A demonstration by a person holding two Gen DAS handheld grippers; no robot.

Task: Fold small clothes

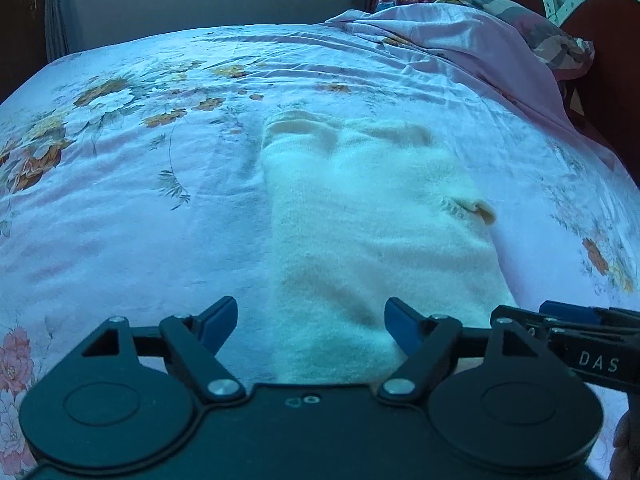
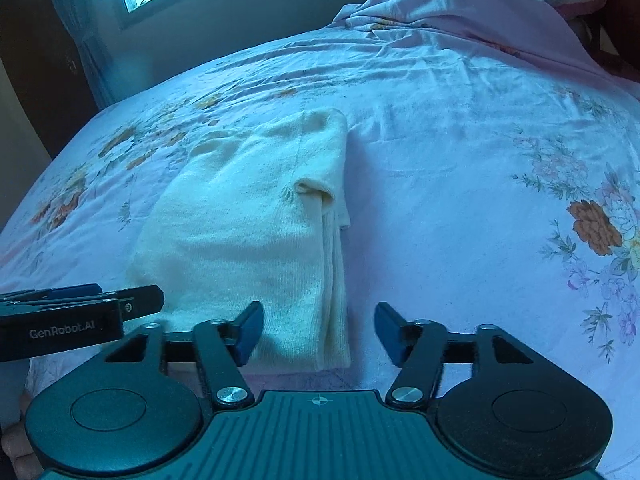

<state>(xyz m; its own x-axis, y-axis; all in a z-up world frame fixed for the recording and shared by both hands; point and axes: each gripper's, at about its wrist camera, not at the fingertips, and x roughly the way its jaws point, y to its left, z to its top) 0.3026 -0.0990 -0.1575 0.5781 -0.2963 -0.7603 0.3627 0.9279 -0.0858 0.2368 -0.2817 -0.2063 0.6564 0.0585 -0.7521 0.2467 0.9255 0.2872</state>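
The near edge of the sweater is cut off behind each hand-held gripper's body, so how it ends there is hidden. The left hand-held gripper is released, jaws wide apart over that near edge, nothing pressed between the pads. The right hand-held gripper is likewise released and empty, straddling the sweater's right folded edge. Each shows only partly at the edge of the other's view. Ahead of both, the cream sweater lies folded flat on the bed, a sleeve end curled at its right side. Beyond, a crumpled blanket is partly cropped.
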